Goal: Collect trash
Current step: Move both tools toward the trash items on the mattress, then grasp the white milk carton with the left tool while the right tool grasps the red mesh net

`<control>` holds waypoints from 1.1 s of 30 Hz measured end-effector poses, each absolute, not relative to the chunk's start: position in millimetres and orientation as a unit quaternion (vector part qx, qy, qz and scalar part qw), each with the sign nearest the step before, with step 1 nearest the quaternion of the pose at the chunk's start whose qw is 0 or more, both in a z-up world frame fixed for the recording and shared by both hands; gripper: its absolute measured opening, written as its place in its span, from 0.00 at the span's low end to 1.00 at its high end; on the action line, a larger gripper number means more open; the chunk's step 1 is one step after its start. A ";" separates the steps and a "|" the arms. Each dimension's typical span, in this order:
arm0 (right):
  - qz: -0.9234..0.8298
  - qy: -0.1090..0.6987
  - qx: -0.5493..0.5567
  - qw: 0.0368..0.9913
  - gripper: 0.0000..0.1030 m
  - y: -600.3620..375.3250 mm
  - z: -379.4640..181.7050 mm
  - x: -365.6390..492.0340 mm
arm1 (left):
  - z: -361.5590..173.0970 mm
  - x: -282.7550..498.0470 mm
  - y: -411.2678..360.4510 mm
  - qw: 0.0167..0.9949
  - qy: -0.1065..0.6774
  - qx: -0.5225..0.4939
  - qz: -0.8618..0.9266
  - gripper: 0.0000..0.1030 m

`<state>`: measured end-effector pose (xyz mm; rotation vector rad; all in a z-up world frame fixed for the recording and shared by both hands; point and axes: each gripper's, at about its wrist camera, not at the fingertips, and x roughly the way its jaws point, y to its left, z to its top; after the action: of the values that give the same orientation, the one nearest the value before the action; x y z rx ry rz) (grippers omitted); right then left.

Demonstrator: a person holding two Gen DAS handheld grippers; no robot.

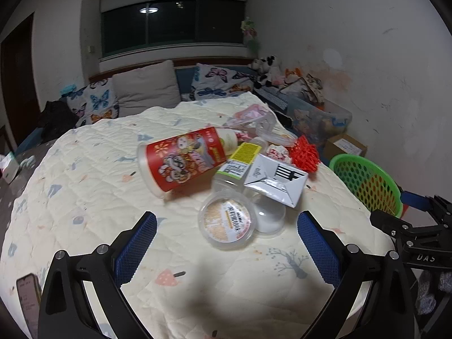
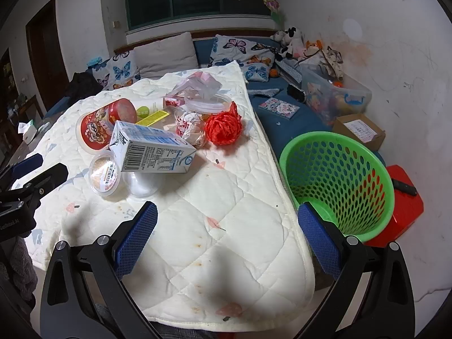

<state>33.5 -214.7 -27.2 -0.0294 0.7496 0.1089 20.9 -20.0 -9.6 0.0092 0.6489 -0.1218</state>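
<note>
Trash lies in a heap on the quilt-covered table (image 1: 84, 192): a tipped red paper cup (image 1: 180, 159), a white milk carton (image 1: 275, 179), a round lidded tub (image 1: 227, 223), a clear dome lid (image 1: 268, 217), a red net ball (image 1: 305, 154) and crumpled plastic. My left gripper (image 1: 227, 243) stands open just short of the tub, nothing between its fingers. In the right wrist view the carton (image 2: 152, 152), tub (image 2: 104, 173), cup (image 2: 101, 127) and red net (image 2: 224, 125) lie up left. My right gripper (image 2: 227, 236) is open over bare quilt near the table's edge.
A green perforated basket (image 2: 336, 183) stands off the table's right edge, beside a red stool (image 2: 404, 209); it shows too in the left wrist view, basket (image 1: 367, 183). A sofa with butterfly cushions (image 1: 99, 101), a clear storage bin (image 2: 333, 96) and a cardboard box (image 2: 358, 130) lie behind. A phone (image 1: 28, 302) rests at the near left.
</note>
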 end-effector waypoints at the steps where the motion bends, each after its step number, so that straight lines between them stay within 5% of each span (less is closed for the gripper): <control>1: 0.054 0.367 -0.015 0.929 0.96 -217.0 -27.1 34.9 | -10.3 23.0 -21.8 0.945 0.321 0.006 -0.067 0.94; 33: 0.055 0.391 -0.008 0.919 0.96 -239.2 -40.4 77.9 | -41.1 133.4 -63.0 0.900 0.381 0.044 -0.208 0.94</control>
<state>77.9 -239.2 -40.4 -0.0171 0.8037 0.1137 133.4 -63.0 -41.1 0.0914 0.7875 -0.4311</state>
